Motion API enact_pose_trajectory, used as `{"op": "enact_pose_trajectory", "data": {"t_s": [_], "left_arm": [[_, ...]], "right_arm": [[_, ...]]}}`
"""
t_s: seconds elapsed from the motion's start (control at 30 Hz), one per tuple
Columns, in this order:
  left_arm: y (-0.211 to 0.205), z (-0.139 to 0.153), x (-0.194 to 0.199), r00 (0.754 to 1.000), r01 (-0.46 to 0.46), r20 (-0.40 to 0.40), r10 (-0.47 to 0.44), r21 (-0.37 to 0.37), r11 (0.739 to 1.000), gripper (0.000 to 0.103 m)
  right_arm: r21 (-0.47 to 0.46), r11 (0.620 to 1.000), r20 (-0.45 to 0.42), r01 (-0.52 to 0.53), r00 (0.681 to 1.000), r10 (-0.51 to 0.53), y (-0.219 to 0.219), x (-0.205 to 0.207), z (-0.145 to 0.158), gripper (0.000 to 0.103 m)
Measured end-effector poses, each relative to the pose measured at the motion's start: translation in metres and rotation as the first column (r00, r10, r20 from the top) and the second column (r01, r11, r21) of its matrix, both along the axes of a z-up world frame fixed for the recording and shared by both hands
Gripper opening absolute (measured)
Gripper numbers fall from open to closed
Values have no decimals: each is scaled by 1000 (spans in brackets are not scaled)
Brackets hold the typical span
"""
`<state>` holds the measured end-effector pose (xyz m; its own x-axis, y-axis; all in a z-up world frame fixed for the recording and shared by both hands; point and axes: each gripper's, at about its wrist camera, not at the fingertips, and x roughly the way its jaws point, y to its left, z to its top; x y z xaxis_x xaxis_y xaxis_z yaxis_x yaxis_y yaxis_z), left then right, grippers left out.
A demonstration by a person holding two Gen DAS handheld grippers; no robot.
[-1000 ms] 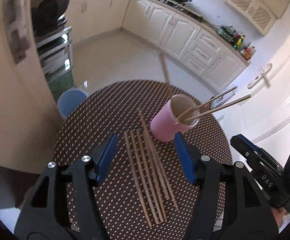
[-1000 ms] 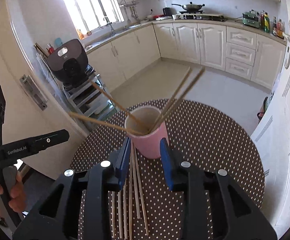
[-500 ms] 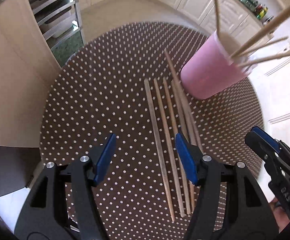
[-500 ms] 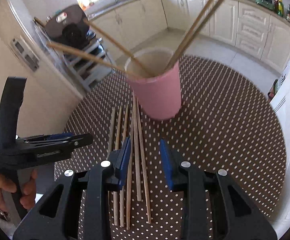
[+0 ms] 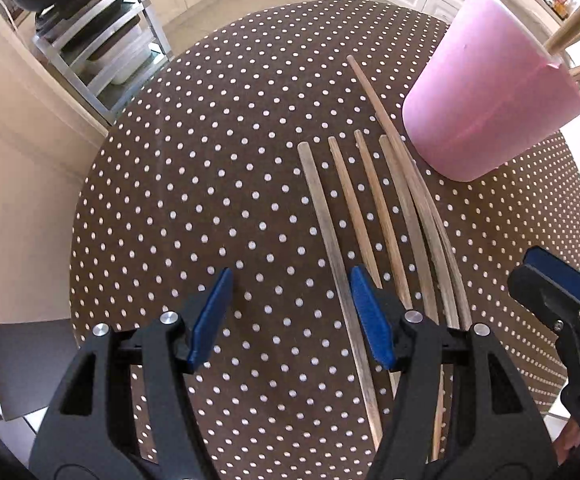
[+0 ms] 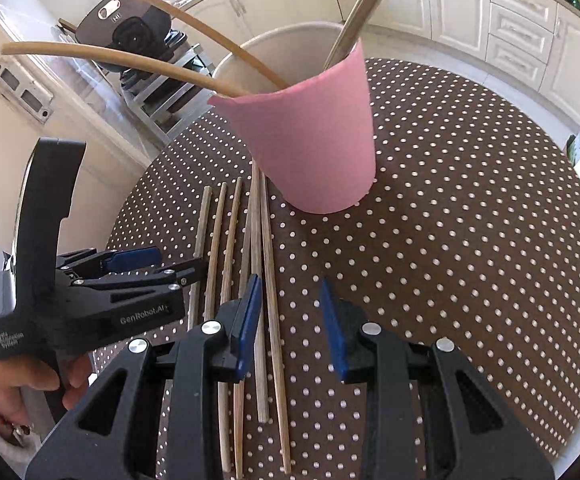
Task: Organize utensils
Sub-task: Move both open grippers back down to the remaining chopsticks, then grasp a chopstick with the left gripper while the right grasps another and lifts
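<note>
— What's the biggest thing in front of you?

— The round tabletop [image 5: 194, 184] with its brown, white-dotted cloth. It fills most of both wrist views. Next in size is the pink cup [image 6: 310, 140], standing upright in the upper middle of the right wrist view; in the left wrist view it sits at the upper right, its rim cut off by the frame edge.

— And the chopsticks?

— Six loose chopsticks [image 5: 374, 216] lie flat on the cloth, just beside the cup's base. Their long axes run roughly parallel, from the lower edge of the frame up toward the cup. The longest reaches farthest, past the cup's side. More chopsticks in the cup [image 6: 194, 68] lean out over its rim, two toward the upper left of the right wrist view, others straight up and out of frame.

— The grippers?

— The left gripper [image 5: 290, 316] points steeply down over the cloth, jaws wide apart with nothing between them but the leftmost stick, not pinched. The right gripper [image 6: 290, 320] has its jaws parted more narrowly, empty, with one stick running just inside its left pad.

— Anything hard to see?

— The near ends of the sticks vanish behind the black gripper bodies. A hand [image 6: 14, 384] holding the left gripper shows only partly at the lower left.
</note>
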<state>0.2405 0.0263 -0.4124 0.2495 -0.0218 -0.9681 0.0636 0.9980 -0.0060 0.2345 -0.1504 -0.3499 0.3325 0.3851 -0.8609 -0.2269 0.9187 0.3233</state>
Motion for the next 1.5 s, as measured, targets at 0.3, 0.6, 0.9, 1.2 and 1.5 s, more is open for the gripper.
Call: {"op": "enact_pose_trajectory", "data": {"t_s": [0.3, 0.6, 0.9, 1.2, 1.5], "left_arm": [[1, -2, 11, 1000, -25, 5, 25, -2, 1000, 60], [5, -1, 20, 1000, -19, 9, 19, -1, 1000, 41], [19, -2, 27, 999, -37, 5, 37, -25, 999, 27], [24, -2, 23, 999, -50, 8, 51, -51, 997, 11], [26, 7, 8, 998, -65, 15, 67, -124, 990, 6]], "right_arm": [[-6, 998, -27, -55, 998, 55, 21, 25, -17, 25], [-67, 994, -10, -91, 996, 90, 45, 41, -24, 23], [-125, 986, 18, -107, 994, 110, 55, 54, -29, 22], [-201, 969, 29, -144, 988, 153, 77, 60, -32, 11], [-107, 986, -30, -131, 991, 128, 55, 52, -26, 5]]}}
